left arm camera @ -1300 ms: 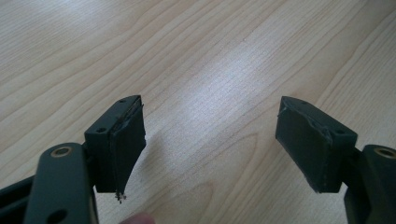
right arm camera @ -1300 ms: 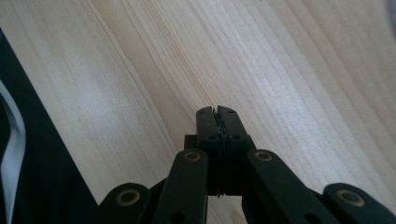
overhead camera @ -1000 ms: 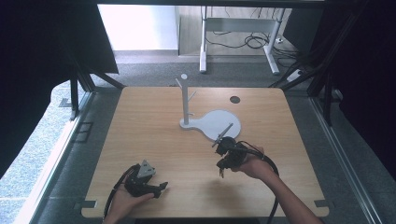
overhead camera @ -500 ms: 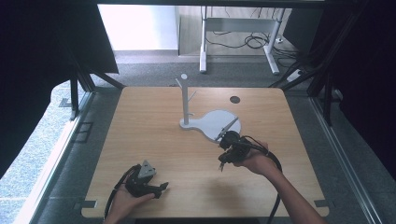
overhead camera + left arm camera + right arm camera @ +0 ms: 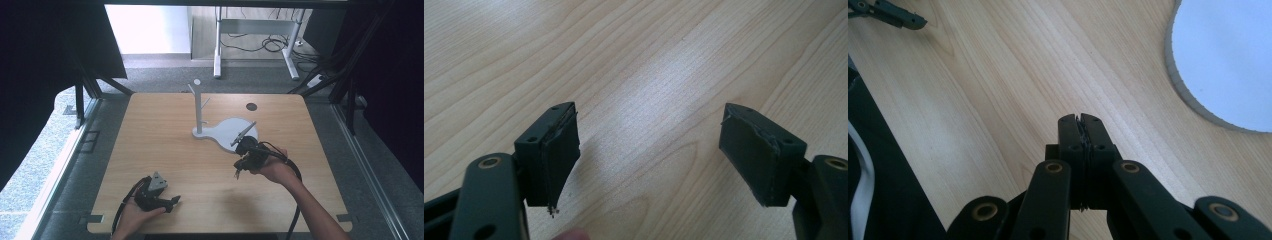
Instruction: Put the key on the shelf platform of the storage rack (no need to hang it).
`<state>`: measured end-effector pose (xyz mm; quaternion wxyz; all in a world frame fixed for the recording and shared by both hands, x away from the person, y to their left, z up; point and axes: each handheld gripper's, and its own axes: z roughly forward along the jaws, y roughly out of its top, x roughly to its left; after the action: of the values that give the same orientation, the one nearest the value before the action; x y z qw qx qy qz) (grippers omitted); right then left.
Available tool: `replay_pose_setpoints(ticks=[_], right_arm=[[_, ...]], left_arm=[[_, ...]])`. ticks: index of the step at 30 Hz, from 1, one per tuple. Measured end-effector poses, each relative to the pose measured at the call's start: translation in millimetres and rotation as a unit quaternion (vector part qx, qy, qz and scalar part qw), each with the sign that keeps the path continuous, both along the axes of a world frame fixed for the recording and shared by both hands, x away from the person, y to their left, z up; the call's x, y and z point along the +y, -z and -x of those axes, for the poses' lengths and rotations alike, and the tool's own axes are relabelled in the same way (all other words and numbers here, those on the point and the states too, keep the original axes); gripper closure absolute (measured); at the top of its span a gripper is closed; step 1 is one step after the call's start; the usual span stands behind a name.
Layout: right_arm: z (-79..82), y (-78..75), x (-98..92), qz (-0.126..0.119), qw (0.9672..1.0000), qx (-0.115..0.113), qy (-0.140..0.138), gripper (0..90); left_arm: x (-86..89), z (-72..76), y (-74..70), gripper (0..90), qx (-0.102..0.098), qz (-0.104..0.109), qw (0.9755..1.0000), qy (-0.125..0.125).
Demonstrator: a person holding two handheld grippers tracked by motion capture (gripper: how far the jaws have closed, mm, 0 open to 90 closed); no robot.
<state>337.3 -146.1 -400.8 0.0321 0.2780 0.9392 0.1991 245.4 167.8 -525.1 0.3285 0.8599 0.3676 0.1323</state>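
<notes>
**Right gripper sitting nearer the stand**

The right gripper [image 5: 239,172] is hovering with jaws pressed together on nothing, just beside the white base [image 5: 235,131] of the stand [image 5: 199,107], which is lying ahead of its tips. The left gripper [image 5: 172,201] is resting well apart at the near edge of the table [image 5: 150,130], jaws spread wide and empty.

Lab/test rig: bare wooden table [image 5: 165,150], black curtains [image 5: 45,55], floor cables [image 5: 260,44], desk frame [image 5: 255,30] behind.
</notes>
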Motion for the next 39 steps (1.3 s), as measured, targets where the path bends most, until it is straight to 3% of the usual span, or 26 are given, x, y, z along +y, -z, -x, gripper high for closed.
replay_pose_setpoints(ticks=[19,39], right_arm=[[-22.0,-6.2,-8.8,-0.011,0.9995,-0.005,0.031,89.5],[-41.1,-8.3,10.3,-0.015,0.9995,-0.004,0.028,89.5]], left_arm=[[-2.0,-0.6,1.8,24.0,0.006,-0.008,0.9999,0.006],[-3.0,-0.7,2.1,24.0,0.007,-0.009,0.9999,0.011]])
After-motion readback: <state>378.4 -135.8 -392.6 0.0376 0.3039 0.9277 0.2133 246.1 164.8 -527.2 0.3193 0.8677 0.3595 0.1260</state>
